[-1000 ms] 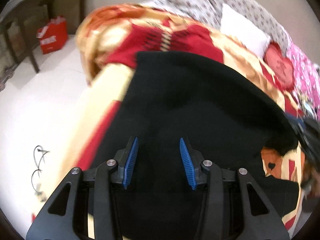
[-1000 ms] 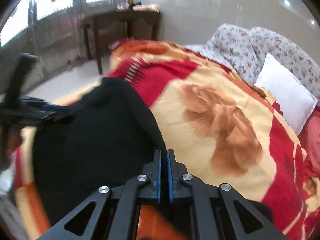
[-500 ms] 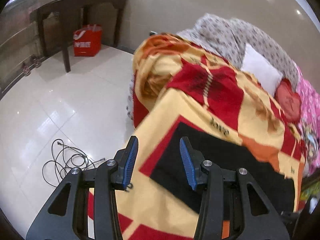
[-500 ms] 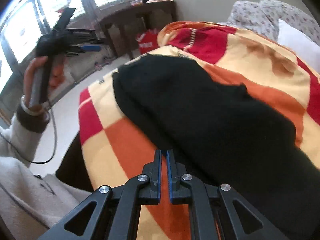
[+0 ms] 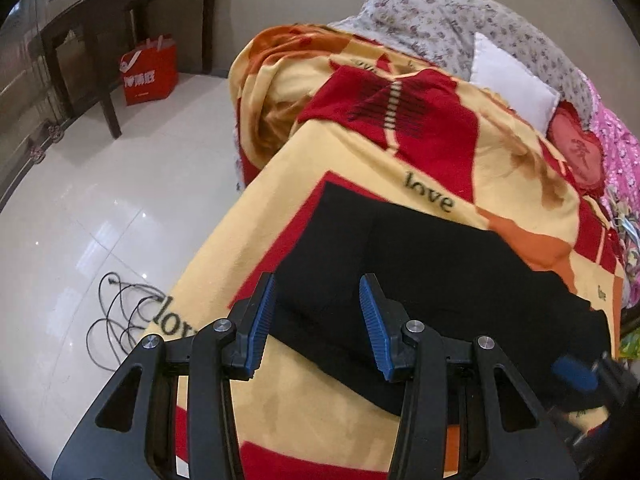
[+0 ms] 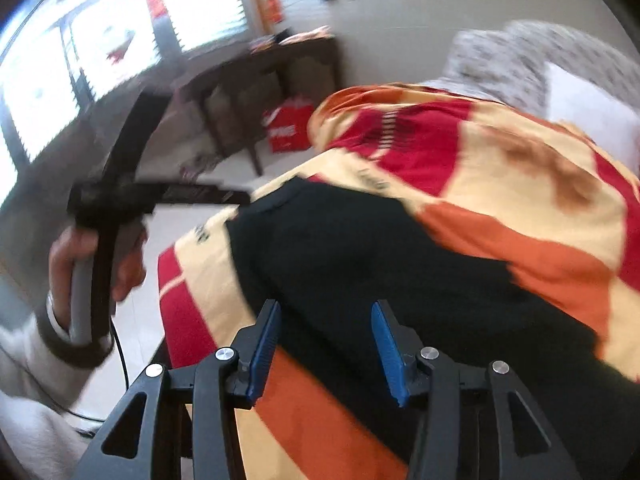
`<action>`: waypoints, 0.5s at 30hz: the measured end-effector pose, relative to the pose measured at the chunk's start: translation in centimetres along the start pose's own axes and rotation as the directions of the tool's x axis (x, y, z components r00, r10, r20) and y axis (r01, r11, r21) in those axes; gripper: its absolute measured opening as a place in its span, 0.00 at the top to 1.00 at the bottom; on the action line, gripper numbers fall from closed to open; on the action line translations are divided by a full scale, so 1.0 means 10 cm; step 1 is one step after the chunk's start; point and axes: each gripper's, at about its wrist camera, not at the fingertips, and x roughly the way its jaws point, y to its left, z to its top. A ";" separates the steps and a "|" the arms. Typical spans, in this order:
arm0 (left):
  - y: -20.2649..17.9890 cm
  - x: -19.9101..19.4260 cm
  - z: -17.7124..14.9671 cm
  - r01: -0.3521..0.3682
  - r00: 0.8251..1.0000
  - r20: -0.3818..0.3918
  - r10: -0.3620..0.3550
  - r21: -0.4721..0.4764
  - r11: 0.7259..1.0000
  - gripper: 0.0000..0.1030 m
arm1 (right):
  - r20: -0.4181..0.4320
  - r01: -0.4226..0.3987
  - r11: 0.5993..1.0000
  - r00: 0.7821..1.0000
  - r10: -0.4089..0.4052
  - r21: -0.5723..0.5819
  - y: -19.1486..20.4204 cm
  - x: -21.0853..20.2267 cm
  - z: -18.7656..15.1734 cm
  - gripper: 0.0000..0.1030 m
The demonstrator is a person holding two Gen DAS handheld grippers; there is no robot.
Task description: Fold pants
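Black pants [image 5: 432,276] lie folded flat on a red, yellow and orange blanket [image 5: 400,160] on the bed; they also show in the right wrist view [image 6: 360,264]. My left gripper [image 5: 318,320] is open and empty, just above the pants' near left corner. My right gripper [image 6: 324,344] is open and empty, above the pants' near edge. The left gripper also shows blurred in the right wrist view [image 6: 160,196], held in a hand off the bed's left side. The right gripper's blue pad shows at the lower right of the left wrist view [image 5: 576,372].
A white pillow [image 5: 512,80] and floral bedding [image 5: 440,20] lie at the bed's head. A dark wooden table [image 5: 120,8] and a red bag [image 5: 150,70] stand on the white tiled floor left of the bed. A black cable [image 5: 120,316] lies on the floor.
The right gripper has opened and let go of the pants, which now lie flat. The left gripper has drawn back from the pants and stays open.
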 end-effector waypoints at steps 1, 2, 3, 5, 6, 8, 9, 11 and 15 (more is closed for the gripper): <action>0.02 0.03 0.01 0.001 1.000 -0.009 -0.001 -0.005 1.000 0.59 | -0.010 -0.015 1.000 1.000 0.015 -0.014 0.05 0.09 -0.02 0.56; 0.04 0.05 0.01 0.002 1.000 -0.011 -0.002 -0.009 1.000 0.59 | -0.021 -0.025 0.999 0.999 0.025 -0.028 0.09 0.17 -0.02 0.56; 0.05 0.08 0.01 -0.006 1.000 -0.012 0.006 -0.011 1.000 0.59 | -0.036 -0.026 0.998 0.999 0.025 -0.053 0.15 0.28 0.00 0.56; 0.06 0.14 0.02 -0.018 1.000 -0.023 0.018 -0.011 1.000 0.59 | -0.055 0.011 0.995 0.998 -0.017 -0.097 0.21 0.42 0.01 0.56; 0.07 0.18 0.02 -0.016 0.999 -0.029 0.016 -0.013 1.000 0.59 | -0.053 0.047 0.991 0.997 -0.054 -0.126 0.23 0.49 0.01 0.56; 0.05 0.22 0.02 -0.017 0.999 -0.037 0.017 -0.010 1.000 0.59 | -0.045 0.100 0.981 0.993 -0.109 -0.166 0.23 0.59 0.01 0.57; 0.04 0.24 0.02 -0.022 0.999 -0.039 0.022 -0.004 1.000 0.59 | -0.040 0.121 0.976 0.991 -0.130 -0.184 0.22 0.64 0.00 0.59; 0.02 0.26 0.02 -0.026 0.999 -0.040 0.026 0.001 1.000 0.59 | -0.023 0.148 0.968 0.987 -0.156 -0.204 0.18 0.67 -0.01 0.69; 0.03 0.21 0.05 -0.018 0.999 -0.033 0.018 -0.008 1.000 0.59 | -0.016 0.036 0.996 0.999 -0.037 -0.086 0.06 0.59 0.10 0.95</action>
